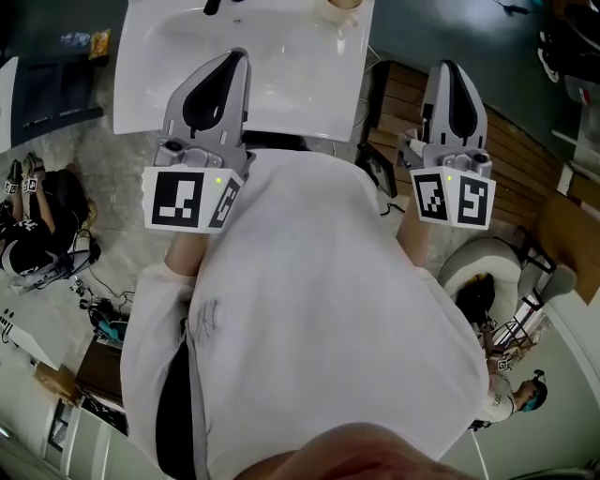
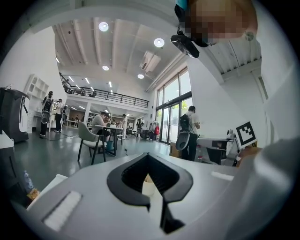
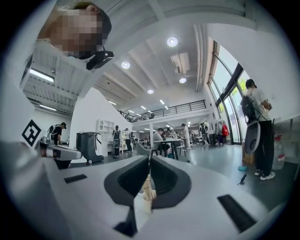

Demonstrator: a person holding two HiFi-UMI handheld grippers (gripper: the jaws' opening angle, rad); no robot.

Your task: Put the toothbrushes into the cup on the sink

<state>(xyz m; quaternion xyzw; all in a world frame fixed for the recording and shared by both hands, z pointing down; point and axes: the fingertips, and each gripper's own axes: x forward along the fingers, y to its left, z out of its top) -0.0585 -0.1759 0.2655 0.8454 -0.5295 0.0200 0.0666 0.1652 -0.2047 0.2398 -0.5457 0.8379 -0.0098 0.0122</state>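
1. White shirt (image 1: pixel 309 319) fills the lower head view, nearest the lens, with both grippers held up in front of it.
2. Left gripper (image 1: pixel 236 56) has its jaws closed, the tips meeting; in its own view (image 2: pixel 149 157) nothing is gripped between them.
3. Right gripper (image 1: pixel 448 66) is likewise closed tip to tip (image 3: pixel 149 160). A pale sliver shows low in the gap, and I cannot tell what it is.
4. Sink (image 1: pixel 281 75) is white and bare across its basin. It lies just beyond the left gripper's tips.
5. Cup (image 1: pixel 342 6) stands on the sink's far right corner, cut off by the frame edge. I cannot make out the toothbrushes in any view.
6. Floor (image 1: pixel 103 159) beside the sink is grey and mottled. Wooden boards (image 1: pixel 506 159) lie under the right gripper.
7. Both gripper views show a tall white hall with round ceiling lights (image 2: pixel 103 26), a mezzanine railing (image 3: pixel 173 111), high windows (image 2: pixel 171 110) and people seated at a table (image 2: pixel 108 129).
8. Black-and-white square markers on each cube (image 1: pixel 192 199) are the only print. No words are legible.
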